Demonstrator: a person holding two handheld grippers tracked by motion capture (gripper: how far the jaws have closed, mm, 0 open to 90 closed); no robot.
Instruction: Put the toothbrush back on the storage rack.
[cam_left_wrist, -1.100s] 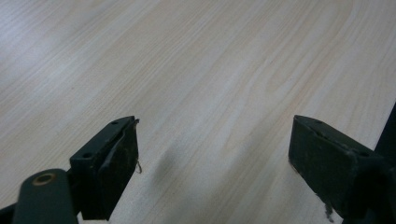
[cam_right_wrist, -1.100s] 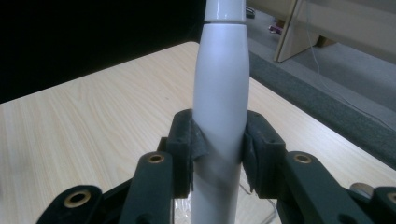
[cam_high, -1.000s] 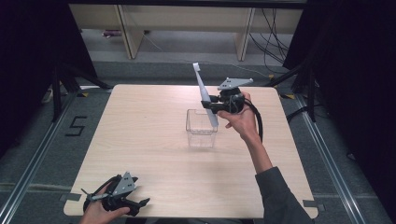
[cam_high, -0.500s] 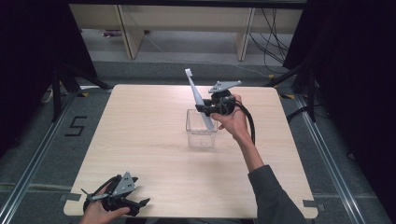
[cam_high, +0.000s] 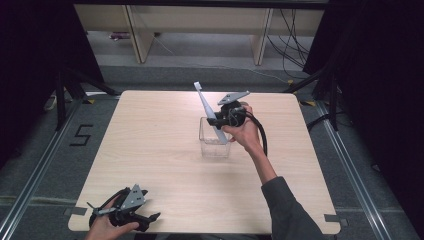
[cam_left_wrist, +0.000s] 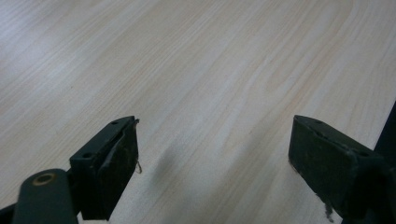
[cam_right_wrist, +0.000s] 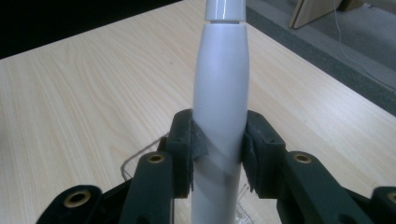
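Observation:
A white electric toothbrush (cam_high: 206, 106) leans with its head up and to the left, and its lower end dips into a clear plastic container (cam_high: 215, 147) near the table's middle. My right gripper (cam_high: 216, 121) is shut on the toothbrush's handle just above the container's rim. In the right gripper view the black pads (cam_right_wrist: 187, 149) press both sides of the white handle (cam_right_wrist: 220, 93), and the container's clear rim (cam_right_wrist: 128, 167) shows below. My left gripper (cam_high: 151, 218) rests at the table's front left corner, open, with bare wood between its jaws (cam_left_wrist: 215, 158).
The light wooden table (cam_high: 150, 150) has its front edge right by the left gripper. Beyond the far edge stand shelf legs (cam_high: 137, 35) and cables (cam_high: 290, 30) on the floor. Dark curtains hang at both sides.
My right gripper has carried the toothbrush left and down, so its lower end now sits inside the clear container. The left gripper has stayed put.

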